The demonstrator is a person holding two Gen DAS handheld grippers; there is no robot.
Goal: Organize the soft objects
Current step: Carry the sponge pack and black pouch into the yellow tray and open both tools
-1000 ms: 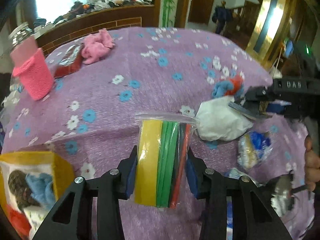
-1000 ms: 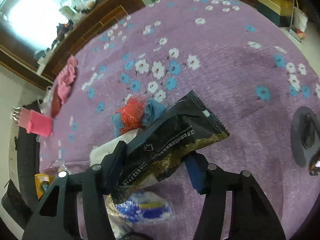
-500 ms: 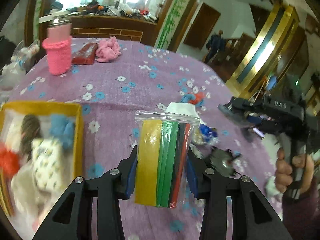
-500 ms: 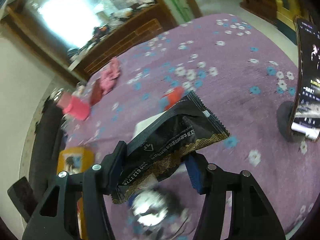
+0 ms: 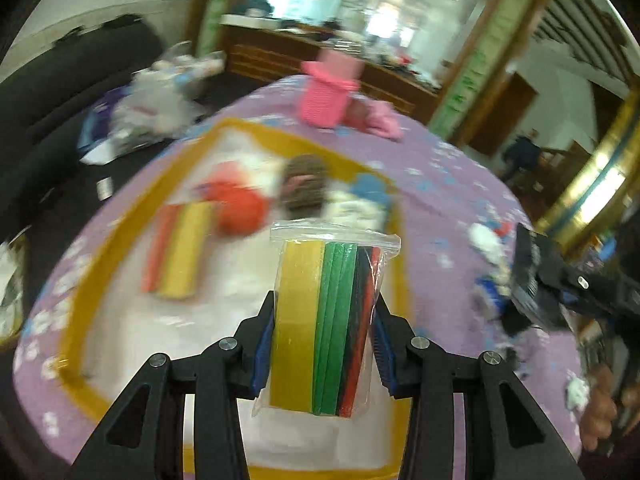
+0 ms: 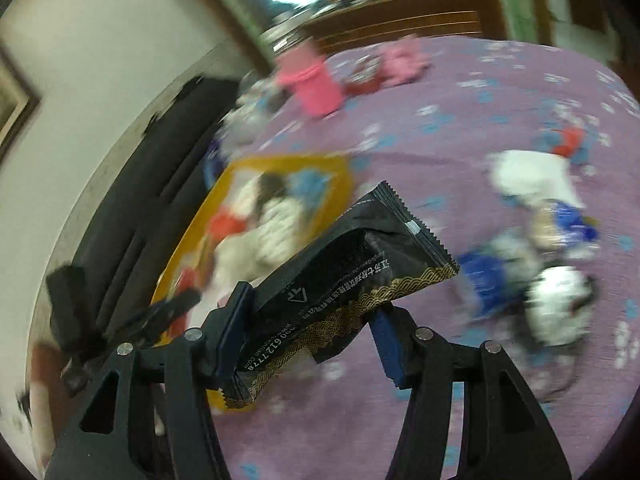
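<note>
My left gripper (image 5: 323, 344) is shut on a clear zip bag of coloured foam sheets (image 5: 326, 320), yellow, green, black and red, held upright above the yellow-rimmed box (image 5: 100, 248). In the box lie a second bag of coloured sheets (image 5: 180, 252), a red yarn ball (image 5: 240, 208), a brown yarn ball (image 5: 304, 184) and blue yarn (image 5: 370, 188). My right gripper (image 6: 308, 332) is shut on a black snack pouch with gold print (image 6: 348, 284), hanging over the purple cloth beside the box (image 6: 336, 176). The right gripper (image 5: 552, 292) also shows at the right edge of the left wrist view.
A pink knitted cup (image 5: 328, 92) and pink cloth (image 5: 376, 118) stand at the table's far side. Loose items lie right of the box: white cloth (image 6: 528, 176), red-blue yarn (image 6: 564, 140), blue-white packets (image 6: 564, 220). A dark sofa (image 6: 140, 184) runs along the left. The table edge drops off near the box.
Both grippers have swung left across the table with their loads. The yellow box has come from the left edge to under the left gripper. The loose pile now lies to the right.
</note>
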